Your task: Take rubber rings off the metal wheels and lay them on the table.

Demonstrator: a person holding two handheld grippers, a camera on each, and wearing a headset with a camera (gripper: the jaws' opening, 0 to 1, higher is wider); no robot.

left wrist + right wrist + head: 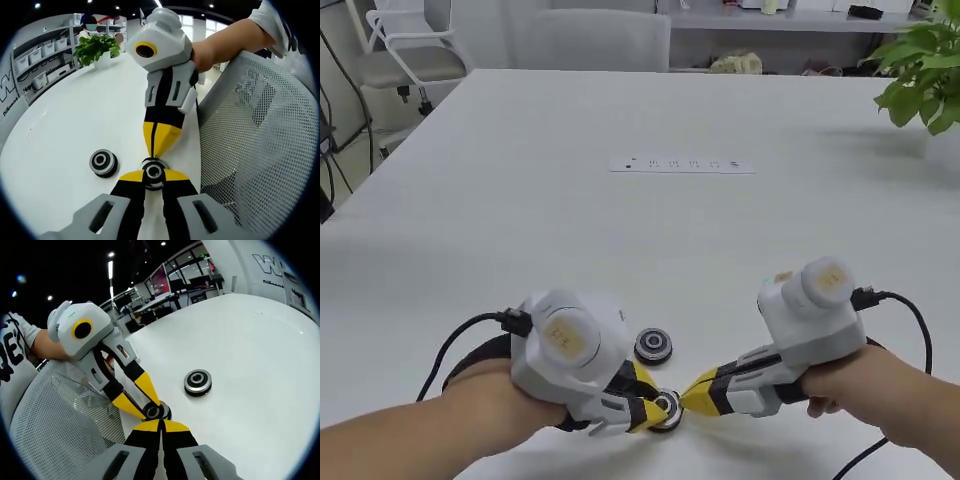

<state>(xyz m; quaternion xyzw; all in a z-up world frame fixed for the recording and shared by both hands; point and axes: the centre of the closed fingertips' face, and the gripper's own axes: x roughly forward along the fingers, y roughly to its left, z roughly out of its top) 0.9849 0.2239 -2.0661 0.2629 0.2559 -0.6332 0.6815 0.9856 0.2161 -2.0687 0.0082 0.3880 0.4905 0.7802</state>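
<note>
A small metal wheel [666, 408] with a black rubber ring sits just above the white table [620, 240] near its front edge. My left gripper [658, 411] is shut on it, one yellow tip on either side [153, 171]. From the right, my right gripper [688, 397] points at the wheel with its jaws together, tips touching the wheel's rim [158, 153]; whether they pinch the ring I cannot tell. In the right gripper view its shut tips [161, 424] meet the wheel [155, 411]. A second wheel [653, 345] with its ring lies flat just behind [103, 163] [198, 381].
A flush power strip [682, 165] is set into the table's middle. A potted plant [923, 80] stands at the far right, and chairs [600, 40] stand behind the table. A mesh chair back [250, 130] is close behind the grippers.
</note>
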